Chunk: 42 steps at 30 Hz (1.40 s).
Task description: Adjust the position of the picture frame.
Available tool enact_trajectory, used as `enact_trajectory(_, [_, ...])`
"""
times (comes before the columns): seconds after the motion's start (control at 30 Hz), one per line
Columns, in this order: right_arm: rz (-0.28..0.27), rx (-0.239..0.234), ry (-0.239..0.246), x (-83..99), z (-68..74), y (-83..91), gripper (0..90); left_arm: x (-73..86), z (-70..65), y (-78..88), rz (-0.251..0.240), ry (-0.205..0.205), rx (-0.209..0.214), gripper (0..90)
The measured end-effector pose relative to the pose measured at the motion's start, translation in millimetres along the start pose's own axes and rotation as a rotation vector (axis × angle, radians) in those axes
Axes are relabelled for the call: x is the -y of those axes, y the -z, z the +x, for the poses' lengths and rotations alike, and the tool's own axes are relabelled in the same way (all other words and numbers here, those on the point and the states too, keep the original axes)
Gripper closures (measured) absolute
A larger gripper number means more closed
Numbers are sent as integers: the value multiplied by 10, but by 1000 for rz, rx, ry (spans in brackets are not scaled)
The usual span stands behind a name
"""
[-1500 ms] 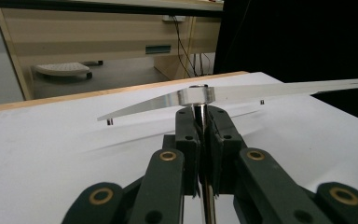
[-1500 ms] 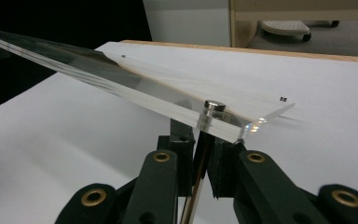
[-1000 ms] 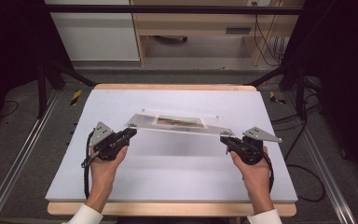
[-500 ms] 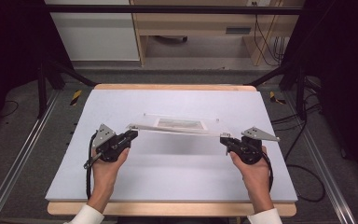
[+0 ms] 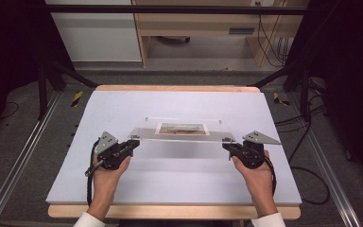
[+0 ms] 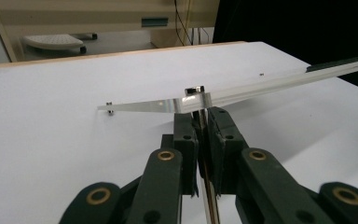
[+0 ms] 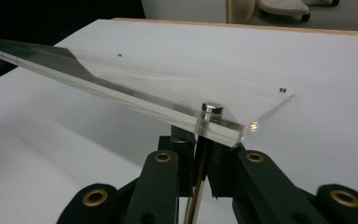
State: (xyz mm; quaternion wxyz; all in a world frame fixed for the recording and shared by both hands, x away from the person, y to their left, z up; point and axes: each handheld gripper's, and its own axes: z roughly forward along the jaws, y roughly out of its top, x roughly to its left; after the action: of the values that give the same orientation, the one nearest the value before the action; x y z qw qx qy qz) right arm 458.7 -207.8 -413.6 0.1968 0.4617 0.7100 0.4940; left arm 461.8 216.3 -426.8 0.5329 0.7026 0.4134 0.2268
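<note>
Both tongs are clamped on a clear acrylic frame [image 5: 182, 134], one at each near corner, and hold it above the white counter [image 5: 179, 187]. In the high view the left tongs [image 5: 133, 142] grip the frame's near left corner and the right tongs [image 5: 226, 144] its near right corner, with the person's hands behind them toward the counter's near edge. The frame carries a small picture [image 5: 181, 128] at its middle. A second ago the frame hung slanted, with its left end farther up the counter and its right end lower toward the right tongs; now it lies nearly level across the view and sits a little nearer the person, while both hands are close to where they were. In the left gripper view the jaws stand close together on the panel's edge just below a small round metal stud [image 6: 194, 90]. The right gripper view shows the same pinch under another stud [image 7: 212, 110] at the panel's corner [image 7: 242, 126], with the counter's white surface beneath.
</note>
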Motion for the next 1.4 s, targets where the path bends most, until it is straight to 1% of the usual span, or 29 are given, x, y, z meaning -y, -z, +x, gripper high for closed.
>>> enact_trajectory(0.13, [18, 4, 8, 43, 4, -4, 829, 50, -19, 13, 23, -6, 5, 817])
enact_trajectory(0.23, [35, 0, 4, 105, -6, -10, 833, 102, -39, 22, 48, -10, 10, 818])
enact_trajectory(0.3, [40, 1, 5, 117, -7, -12, 834, 119, -44, 23, 55, -10, 11, 818])
enact_trajectory(0.33, [55, 0, 4, 143, -6, -16, 836, 136, -47, 24, 62, -10, 12, 820])
enact_trajectory(0.43, [68, -3, 3, 185, -9, -25, 839, 182, -56, 27, 83, -11, 12, 823])
enact_trajectory(0.5, [74, -2, 4, 195, -9, -26, 839, 194, -59, 24, 88, -10, 13, 824])
enact_trajectory(0.63, [91, -5, 1, 241, -10, -37, 842, 224, -54, 22, 115, -15, 21, 826])
enact_trajectory(0.7, [94, -6, -3, 249, -7, -39, 842, 233, -56, 19, 118, -14, 22, 826])
enact_trajectory(0.77, [101, -7, -1, 278, -13, -47, 843, 253, -55, 11, 137, -15, 25, 829])
enact_trajectory(0.87, [107, -12, -2, 298, -17, -52, 843, 264, -57, 4, 149, -19, 25, 831])
enact_trajectory(1.03, [130, -5, -5, 357, -31, -73, 843, 302, -75, -22, 184, -28, 26, 833])
enact_trajectory(1.4, [146, 6, -6, 403, -34, -103, 840, 331, -72, -50, 206, -37, 25, 833])
